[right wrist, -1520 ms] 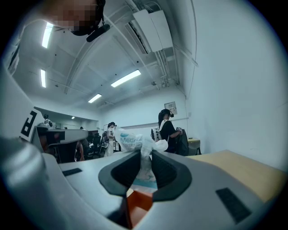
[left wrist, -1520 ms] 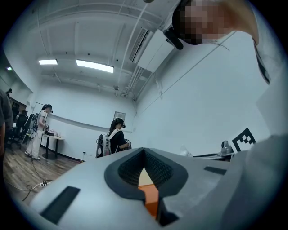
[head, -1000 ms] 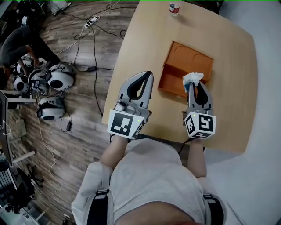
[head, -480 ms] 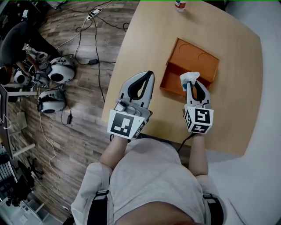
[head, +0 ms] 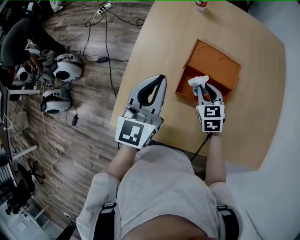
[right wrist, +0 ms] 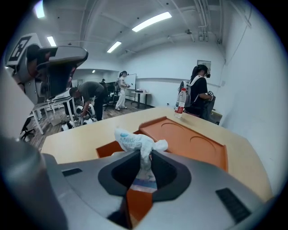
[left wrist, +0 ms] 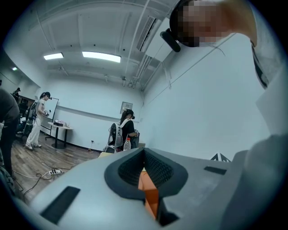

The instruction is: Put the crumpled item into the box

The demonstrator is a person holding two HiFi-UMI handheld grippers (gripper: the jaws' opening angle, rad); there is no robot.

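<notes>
My right gripper is shut on a crumpled white wrapper with blue print. It holds the wrapper over the near open compartment of the orange box, whose flat lid with two round dents lies open on the far side. My left gripper hovers raised over the table's left edge, jaws together with nothing between them; a strip of the orange box shows through their slit.
A plastic bottle stands at the far end of the wooden table. Cables and white round devices lie on the wood floor at the left. People stand in the room behind.
My right gripper has carried the wrapper forward and left, from the box's front rim to over its open compartment. The left gripper has stayed put.
</notes>
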